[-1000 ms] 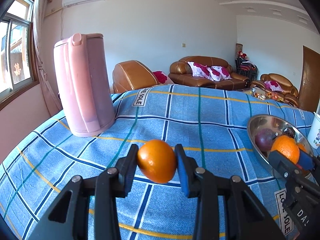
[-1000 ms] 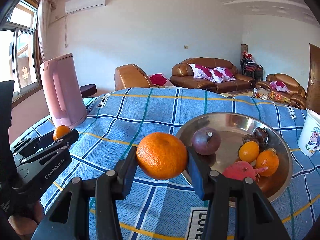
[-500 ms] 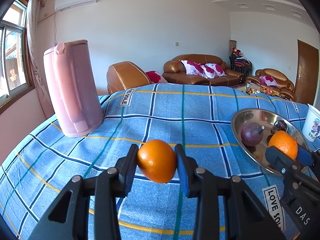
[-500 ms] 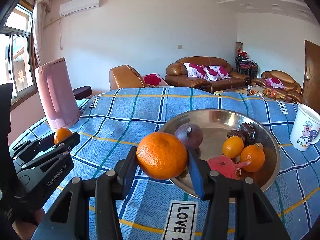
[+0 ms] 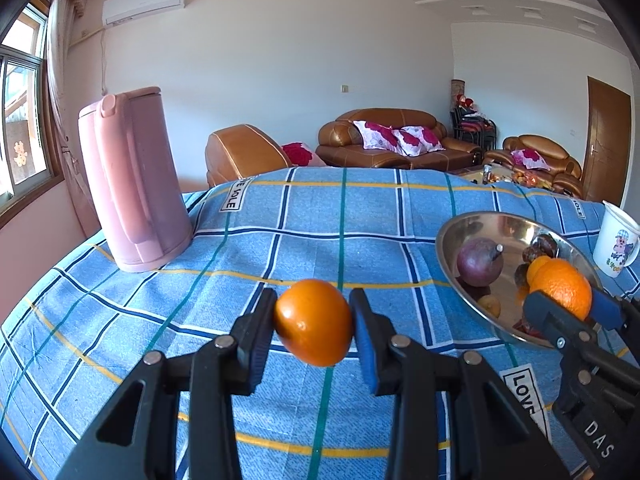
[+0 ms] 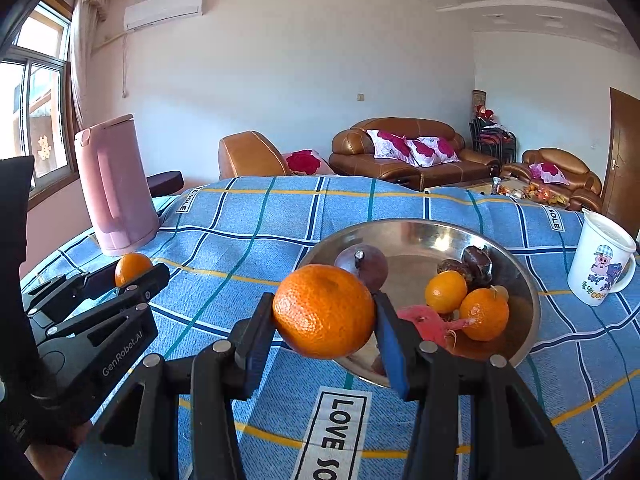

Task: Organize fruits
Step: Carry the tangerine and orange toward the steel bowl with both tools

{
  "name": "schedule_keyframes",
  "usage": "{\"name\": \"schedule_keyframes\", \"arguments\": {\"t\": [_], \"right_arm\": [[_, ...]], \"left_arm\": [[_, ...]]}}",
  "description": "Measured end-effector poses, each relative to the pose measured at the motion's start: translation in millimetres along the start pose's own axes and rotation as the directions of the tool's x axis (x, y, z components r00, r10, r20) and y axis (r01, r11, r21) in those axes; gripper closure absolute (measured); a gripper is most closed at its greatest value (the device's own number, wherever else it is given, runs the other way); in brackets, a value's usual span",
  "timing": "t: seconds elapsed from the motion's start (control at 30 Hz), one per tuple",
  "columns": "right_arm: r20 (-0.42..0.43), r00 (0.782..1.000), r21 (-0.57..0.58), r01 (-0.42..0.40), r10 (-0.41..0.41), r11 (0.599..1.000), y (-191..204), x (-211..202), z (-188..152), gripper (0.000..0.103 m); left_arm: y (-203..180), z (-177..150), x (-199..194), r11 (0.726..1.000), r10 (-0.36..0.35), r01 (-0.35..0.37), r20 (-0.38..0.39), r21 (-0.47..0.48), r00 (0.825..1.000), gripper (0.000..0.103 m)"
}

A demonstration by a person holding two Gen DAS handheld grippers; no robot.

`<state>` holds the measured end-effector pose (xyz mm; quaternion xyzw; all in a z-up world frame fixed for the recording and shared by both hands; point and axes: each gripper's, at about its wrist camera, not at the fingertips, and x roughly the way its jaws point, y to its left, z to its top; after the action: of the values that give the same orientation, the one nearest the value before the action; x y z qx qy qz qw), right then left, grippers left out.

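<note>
My left gripper (image 5: 313,322) is shut on a small smooth orange (image 5: 314,326), held above the blue checked tablecloth. It also shows in the right wrist view (image 6: 132,270) at the left. My right gripper (image 6: 325,314) is shut on a larger dimpled orange (image 6: 324,310), held at the near left rim of the steel bowl (image 6: 420,230). The bowl holds a purple round fruit (image 6: 366,266), two small oranges (image 6: 446,292), dark dates (image 6: 476,262) and a pink-red fruit (image 6: 424,320). In the left wrist view the bowl (image 5: 452,228) lies to the right.
A pink electric kettle (image 5: 132,180) stands at the far left of the table. A white cartoon mug (image 6: 604,260) stands right of the bowl. Brown sofas (image 6: 408,156) sit beyond the table's far edge.
Both grippers, each holding its orange, have shifted so the bowl sits more fully ahead; the mug has come into view at the right. Both grips are unchanged.
</note>
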<state>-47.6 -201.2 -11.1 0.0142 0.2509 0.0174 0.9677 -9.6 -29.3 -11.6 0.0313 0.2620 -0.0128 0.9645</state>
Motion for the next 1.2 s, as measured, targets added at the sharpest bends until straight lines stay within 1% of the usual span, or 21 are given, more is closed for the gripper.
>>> {"name": "schedule_keyframes", "arguments": {"t": [0.43, 1.2], "right_arm": [[0.012, 1.000, -0.012, 0.016, -0.016, 1.000, -12, -11, -4, 0.052], [0.031, 0.998, -0.021, 0.060, -0.059, 0.998, -30, -28, -9, 0.052]], "left_arm": [[-15, -4, -7, 1.000, -0.017, 0.017, 0.003, 0.007, 1.000, 0.065], [-49, -9, -25, 0.995, -0.089, 0.088, 0.005, 0.053, 0.996, 0.065]]}}
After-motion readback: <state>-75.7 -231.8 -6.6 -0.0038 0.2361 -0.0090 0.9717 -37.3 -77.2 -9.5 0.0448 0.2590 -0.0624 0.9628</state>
